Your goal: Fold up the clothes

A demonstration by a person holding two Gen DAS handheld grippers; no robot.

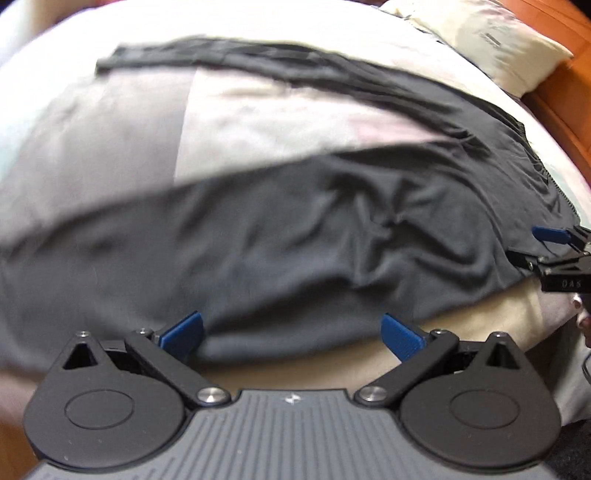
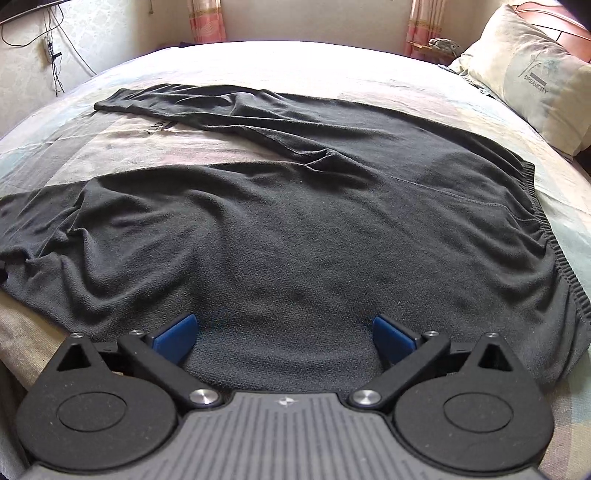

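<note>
Both grippers, left gripper (image 1: pixel 291 334) and right gripper (image 2: pixel 284 334), gape wide over trousers (image 2: pixel 295 221); hem near bed (image 2: pixel 44 339) edge.

A bedroom in a home is shown. A big bed (image 2: pixel 332 70) with a pale patterned sheet is seen, with a pillow (image 2: pixel 532 77) at its head next to a brown wooden headboard (image 2: pixel 554 22). Pink curtains (image 2: pixel 205 20) are hung on the far wall, wires (image 2: pixel 55 55) are hung on the wallpaper, and dark trousers (image 2: pixel 295 221) are spread flat on the bed.
</note>
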